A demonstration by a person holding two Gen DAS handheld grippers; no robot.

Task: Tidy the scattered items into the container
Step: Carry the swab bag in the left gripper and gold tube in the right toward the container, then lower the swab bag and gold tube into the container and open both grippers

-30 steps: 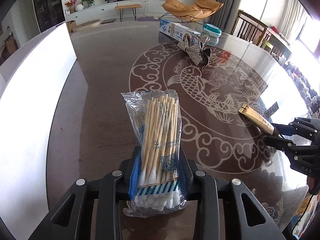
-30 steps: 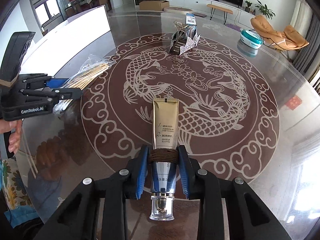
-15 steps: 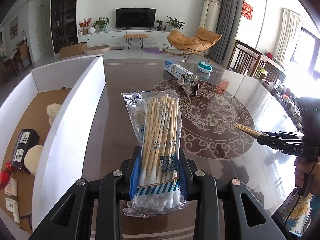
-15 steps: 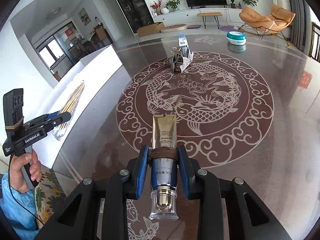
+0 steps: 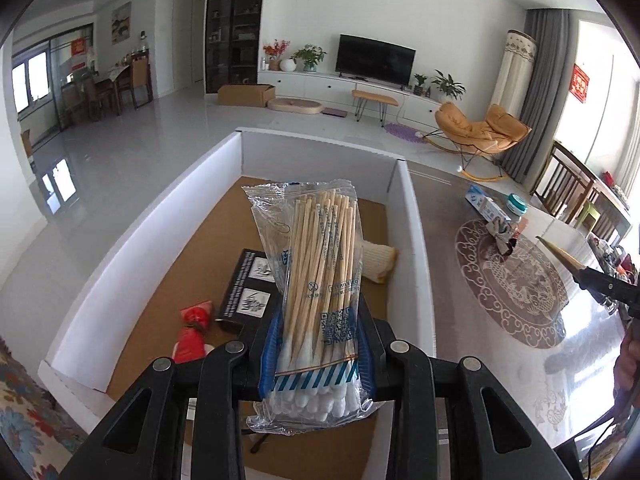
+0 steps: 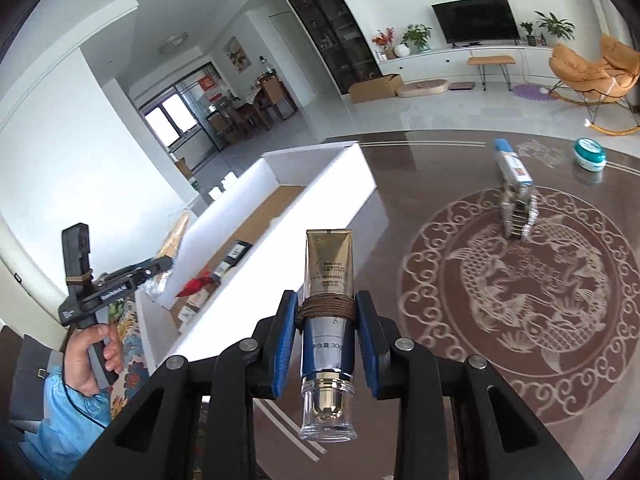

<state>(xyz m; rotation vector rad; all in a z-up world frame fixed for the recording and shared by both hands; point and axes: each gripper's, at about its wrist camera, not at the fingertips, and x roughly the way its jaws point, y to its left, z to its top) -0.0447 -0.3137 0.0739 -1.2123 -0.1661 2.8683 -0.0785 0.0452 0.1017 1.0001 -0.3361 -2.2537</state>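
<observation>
The left gripper [image 5: 318, 344] clamps a clear packet of cotton swabs [image 5: 314, 292] between its blue pads, the wooden sticks fanning upward and the white tips bunched at the bottom below the jaws, the packet hanging in the air above the open white-walled container [image 5: 410, 240]. Ahead of and below that gripper, on the container's brown cardboard floor, lie a black box with white picture labels [image 5: 250, 290], a red-wrapped item [image 5: 192, 332] to its left and a pale ribbed cushion-like piece [image 5: 378, 266] to the right of the packet. The right gripper [image 6: 328, 340] grips a gold-and-silver cosmetic tube [image 6: 328, 280] at a band of brown cord wound round its middle, the clear cap pointing back toward the camera and the crimped gold end pointing forward; the tube is off the table, held over the dark glossy tabletop [image 6: 420, 184] with its carp medallion. To that gripper's left stands the container, its near wall just beside the tube; farther left a hand [image 6: 90, 360] in a light blue sleeve holds the left gripper's handle. Well ahead and to the right on the table remain a blue-and-white toothpaste box [image 6: 514, 166], a silvery crumpled item [image 6: 520, 216] just in front of it, and a round teal-lidded jar [image 6: 589, 154]
</observation>
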